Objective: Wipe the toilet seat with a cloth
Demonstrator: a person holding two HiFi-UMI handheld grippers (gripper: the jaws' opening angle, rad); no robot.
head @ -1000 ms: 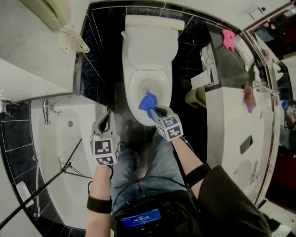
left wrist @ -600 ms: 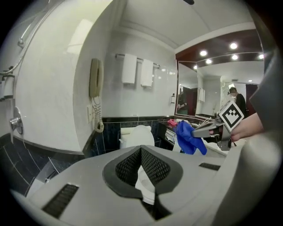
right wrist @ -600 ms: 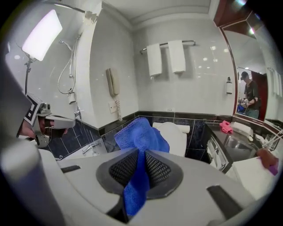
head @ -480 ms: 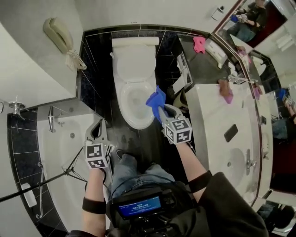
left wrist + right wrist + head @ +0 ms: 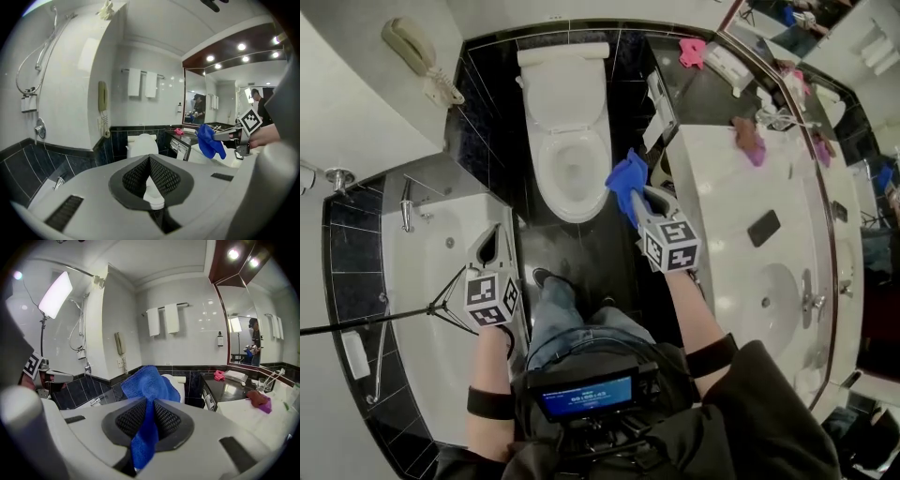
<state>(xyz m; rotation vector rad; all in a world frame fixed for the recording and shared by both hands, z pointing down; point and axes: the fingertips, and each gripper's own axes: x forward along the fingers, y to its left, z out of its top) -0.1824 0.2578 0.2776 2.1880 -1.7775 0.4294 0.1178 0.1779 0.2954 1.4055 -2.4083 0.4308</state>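
Note:
The white toilet (image 5: 570, 122) stands against the black tiled wall with its lid up; its seat (image 5: 546, 167) is bare. My right gripper (image 5: 635, 200) is shut on a blue cloth (image 5: 625, 180), held in the air just right of the bowl, off the seat. In the right gripper view the cloth (image 5: 150, 386) bunches out from between the jaws of my right gripper (image 5: 149, 404) and hides most of the toilet (image 5: 177, 380). My left gripper (image 5: 492, 240) is shut and empty over the tub's edge; in its own view my left gripper (image 5: 150, 161) points toward the toilet (image 5: 140, 144).
A bathtub (image 5: 420, 272) lies at the left with a tripod stand (image 5: 389, 316) across it. A white vanity counter (image 5: 727, 187) with a sink (image 5: 773, 295) and a dark phone (image 5: 764, 228) runs along the right. A pink cloth (image 5: 692, 51) lies at the back.
Both grippers have risen and drawn back from the toilet. The blue cloth has left the front of the seat and now hangs to the right of the bowl.

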